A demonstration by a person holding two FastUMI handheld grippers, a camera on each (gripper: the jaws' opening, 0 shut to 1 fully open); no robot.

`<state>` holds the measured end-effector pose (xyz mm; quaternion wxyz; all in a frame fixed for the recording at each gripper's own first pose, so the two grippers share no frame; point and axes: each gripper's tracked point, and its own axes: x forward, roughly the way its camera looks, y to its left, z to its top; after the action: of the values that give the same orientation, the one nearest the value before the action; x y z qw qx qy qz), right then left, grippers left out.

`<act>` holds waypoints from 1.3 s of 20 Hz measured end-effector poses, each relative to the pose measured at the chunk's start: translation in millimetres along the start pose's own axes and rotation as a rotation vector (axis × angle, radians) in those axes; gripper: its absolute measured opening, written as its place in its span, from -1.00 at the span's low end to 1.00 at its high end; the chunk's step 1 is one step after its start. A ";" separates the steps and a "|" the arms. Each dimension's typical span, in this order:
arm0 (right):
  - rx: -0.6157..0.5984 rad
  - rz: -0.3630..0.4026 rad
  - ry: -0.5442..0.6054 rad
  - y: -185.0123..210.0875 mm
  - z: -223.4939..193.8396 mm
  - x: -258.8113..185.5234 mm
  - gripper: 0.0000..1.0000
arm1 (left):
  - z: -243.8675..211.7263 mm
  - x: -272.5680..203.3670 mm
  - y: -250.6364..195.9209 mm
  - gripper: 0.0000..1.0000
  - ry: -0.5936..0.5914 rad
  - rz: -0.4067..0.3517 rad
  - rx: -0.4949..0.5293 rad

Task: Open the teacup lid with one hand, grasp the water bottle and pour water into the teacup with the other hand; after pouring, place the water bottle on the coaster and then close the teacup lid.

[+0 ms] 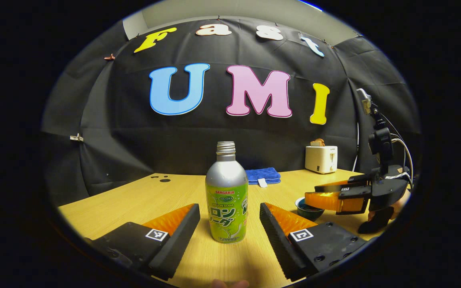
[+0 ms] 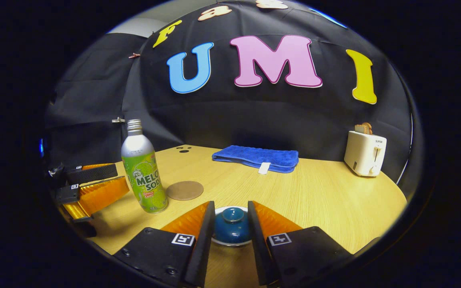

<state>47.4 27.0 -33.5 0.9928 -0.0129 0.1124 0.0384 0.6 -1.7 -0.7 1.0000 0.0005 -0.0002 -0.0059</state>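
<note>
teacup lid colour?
Dark teal-blue lid on a white-rimmed cup; best seen in the right gripper view.

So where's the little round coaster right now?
In the right gripper view, the coaster lies flat on the wooden table, just right of the upright water bottle and nearer than the blue towel.

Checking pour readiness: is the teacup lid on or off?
On. The dark blue ceramic teacup lid sits on its cup, knob up, between the right tool's fingers. Contact: cannot tell.
</note>
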 end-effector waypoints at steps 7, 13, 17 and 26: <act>0.003 0.000 -0.046 2.6 7.7 -3.9 -0.37 | -0.2 -0.4 0.2 0.90 0.001 0.000 0.000; 0.015 0.000 -0.133 2.4 15.5 -22.6 -0.29 | 0.5 1.4 -0.4 0.90 0.002 -0.003 0.000; 0.018 -0.009 -0.178 -7.9 17.6 -49.1 -0.38 | 0.4 10.6 -0.6 0.90 0.002 0.007 -0.001; 0.027 -0.085 -0.222 -60.3 16.6 -83.1 -0.39 | 1.4 49.1 10.6 0.89 0.006 0.073 -0.001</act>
<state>-24.9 -38.6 2.3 1.0000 0.0000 0.0018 -0.0039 49.8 8.4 0.7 0.9995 0.0000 0.0027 0.0305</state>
